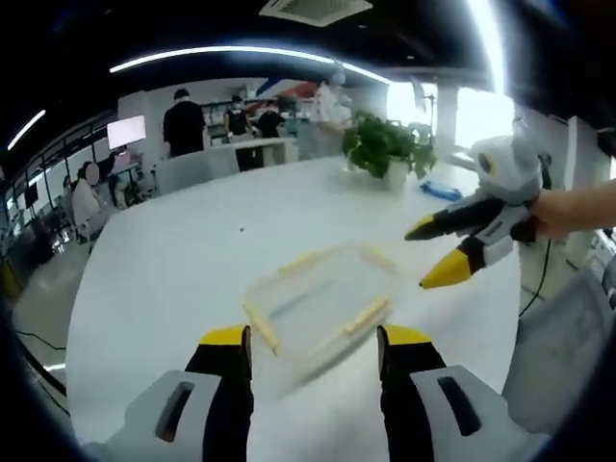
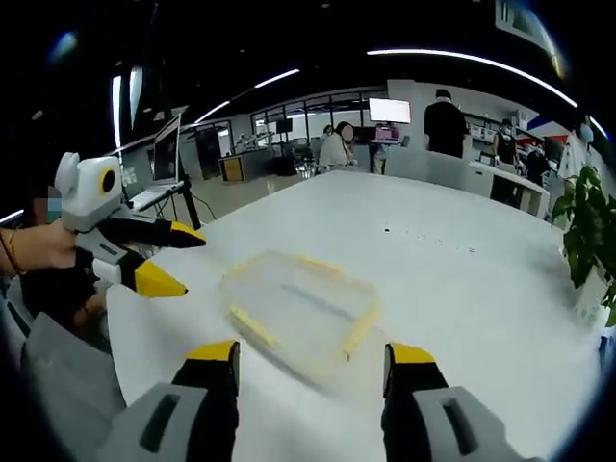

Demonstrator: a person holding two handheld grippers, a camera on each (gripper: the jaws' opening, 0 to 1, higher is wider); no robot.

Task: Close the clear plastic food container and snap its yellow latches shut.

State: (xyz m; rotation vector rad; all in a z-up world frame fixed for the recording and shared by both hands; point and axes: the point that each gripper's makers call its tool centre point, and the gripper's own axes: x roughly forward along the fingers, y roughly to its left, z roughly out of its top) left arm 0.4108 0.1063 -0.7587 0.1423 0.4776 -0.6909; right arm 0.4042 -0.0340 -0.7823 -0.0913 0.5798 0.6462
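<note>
One clear plastic food container (image 1: 322, 308) (image 2: 300, 308) with yellow latches (image 1: 366, 315) (image 2: 252, 325) on the white table (image 1: 192, 260) (image 2: 462, 269), nothing visible inside, lid seemingly on, left gripper (image 1: 313, 342) (image 2: 178, 260) and right gripper (image 2: 313, 361) (image 1: 428, 255) both released, poised near it, one potted plant (image 1: 385, 144) beyond

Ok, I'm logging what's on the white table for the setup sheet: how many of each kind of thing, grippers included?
Clear plastic food container: 1
Yellow latches showing on it: 4
Grippers, left and right, both open: 2
Potted plant: 1
Blue item near the plant, too blurred to name: 1
Total: 9
</note>
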